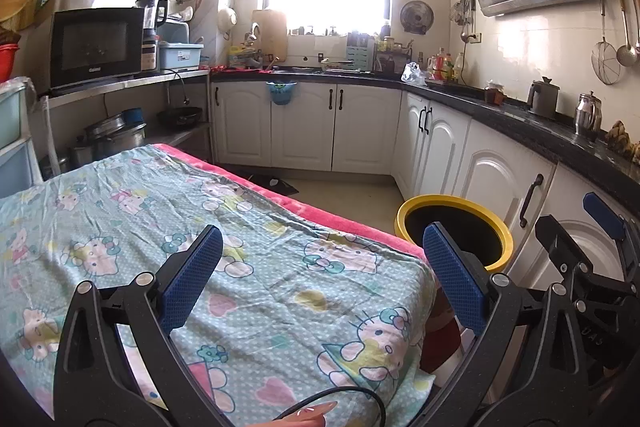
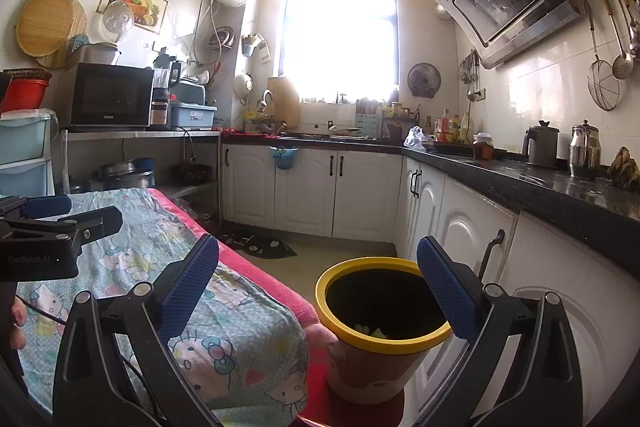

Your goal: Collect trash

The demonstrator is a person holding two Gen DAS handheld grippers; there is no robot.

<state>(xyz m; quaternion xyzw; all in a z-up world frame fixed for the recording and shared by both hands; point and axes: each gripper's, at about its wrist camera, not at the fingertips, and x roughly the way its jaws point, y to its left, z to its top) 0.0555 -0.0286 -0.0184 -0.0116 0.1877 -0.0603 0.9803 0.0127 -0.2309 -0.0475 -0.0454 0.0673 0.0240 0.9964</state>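
Observation:
A trash bin with a yellow rim (image 2: 384, 343) stands on a red stool beside the table, and a few pale yellow scraps lie at its bottom. It also shows in the left wrist view (image 1: 496, 227). My right gripper (image 2: 318, 285) is open and empty, held just above and in front of the bin. My left gripper (image 1: 322, 269) is open and empty over the table covered with a cartoon-cat cloth (image 1: 256, 291). No trash shows on the cloth. The right gripper appears at the right edge of the left wrist view (image 1: 580, 239), and the left gripper at the left of the right wrist view (image 2: 60, 223).
White kitchen cabinets (image 2: 452, 227) with a black countertop (image 2: 560, 183) run along the right and back walls. Kettles (image 2: 542, 145), bottles and a plastic bag sit on the counter. A microwave (image 2: 110, 97) stands on a steel shelf at the left. A dark mat lies on the floor.

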